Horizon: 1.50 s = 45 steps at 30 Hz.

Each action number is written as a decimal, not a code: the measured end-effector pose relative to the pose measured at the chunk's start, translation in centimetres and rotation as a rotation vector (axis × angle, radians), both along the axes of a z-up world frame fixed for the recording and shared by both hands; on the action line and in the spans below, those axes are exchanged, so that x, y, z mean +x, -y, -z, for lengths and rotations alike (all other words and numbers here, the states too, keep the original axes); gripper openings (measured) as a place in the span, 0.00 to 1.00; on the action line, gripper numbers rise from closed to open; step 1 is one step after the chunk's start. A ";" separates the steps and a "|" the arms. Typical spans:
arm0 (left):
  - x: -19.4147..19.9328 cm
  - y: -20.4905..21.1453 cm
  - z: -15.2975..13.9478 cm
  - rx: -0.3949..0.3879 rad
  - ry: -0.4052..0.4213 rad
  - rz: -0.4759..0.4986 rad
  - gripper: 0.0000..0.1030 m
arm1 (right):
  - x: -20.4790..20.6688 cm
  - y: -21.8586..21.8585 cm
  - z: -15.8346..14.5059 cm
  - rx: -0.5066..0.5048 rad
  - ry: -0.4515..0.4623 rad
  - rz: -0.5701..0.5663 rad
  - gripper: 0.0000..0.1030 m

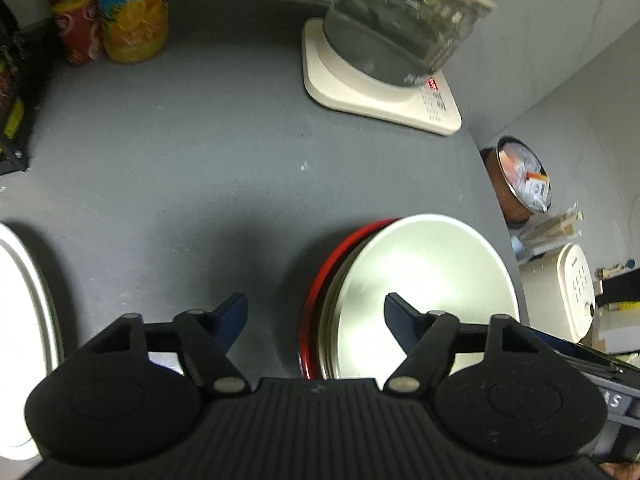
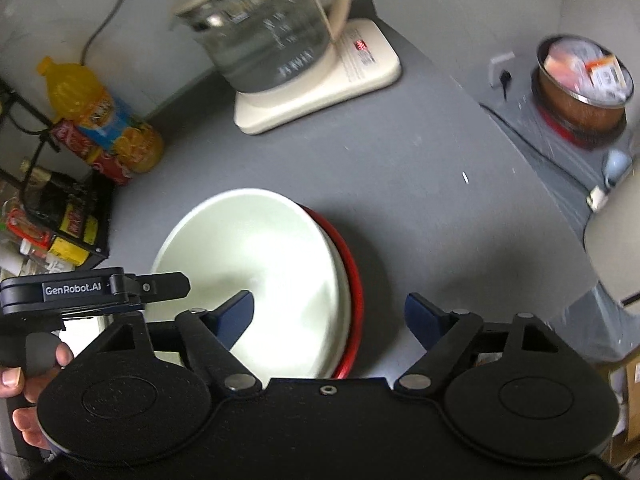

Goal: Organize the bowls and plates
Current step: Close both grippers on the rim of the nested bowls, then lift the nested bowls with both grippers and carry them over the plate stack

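A round white plate (image 1: 424,292) is seen resting on top of a round red plate (image 1: 320,280), the pair being stacked on the dark grey countertop (image 1: 180,152) near its right edge, with only a crescent of the red rim being shown beneath the white one. The left gripper (image 1: 316,316) is being held above the left rim of this stack with its blue-tipped fingers spread apart; nothing is being pinched between them, and contact with the plates cannot be told. The right gripper (image 2: 330,316) is being held over the right rim of the same stack (image 2: 256,280), its jaws likewise parted and nothing being clamped. In the right wrist view, the left gripper's black handle (image 2: 72,292) is being gripped by a hand (image 2: 24,392) at the lower left. A glass electric kettle on a cream square base (image 2: 280,52) is standing toward the far edge of the countertop, and an orange juice bottle (image 2: 100,116) is placed at the far left corner beside a red can (image 2: 88,152). Part of another white dish (image 1: 24,312) is being shown at the left edge
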<state>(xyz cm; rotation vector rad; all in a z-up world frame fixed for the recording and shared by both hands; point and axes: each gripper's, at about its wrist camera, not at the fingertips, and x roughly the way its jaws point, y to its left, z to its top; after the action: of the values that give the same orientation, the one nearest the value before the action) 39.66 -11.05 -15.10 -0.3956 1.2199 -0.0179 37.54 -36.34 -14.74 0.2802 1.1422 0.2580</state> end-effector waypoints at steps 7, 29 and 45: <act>0.5 0.1 2.3 -0.020 -0.064 0.024 0.58 | 0.1 0.9 2.3 0.048 -0.071 0.048 0.64; 0.1 -1.5 4.1 -0.171 -0.117 -0.039 0.27 | 0.2 0.4 3.9 0.146 -0.121 0.021 0.32; -4.6 -5.0 -1.7 -0.146 0.004 -0.173 0.27 | 0.0 -4.2 -1.3 0.182 -0.041 -0.172 0.32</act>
<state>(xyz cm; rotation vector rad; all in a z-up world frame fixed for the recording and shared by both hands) 35.02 -6.07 -13.41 -0.6270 1.1807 0.0410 37.55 -32.16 -13.45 0.3491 1.1866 0.5116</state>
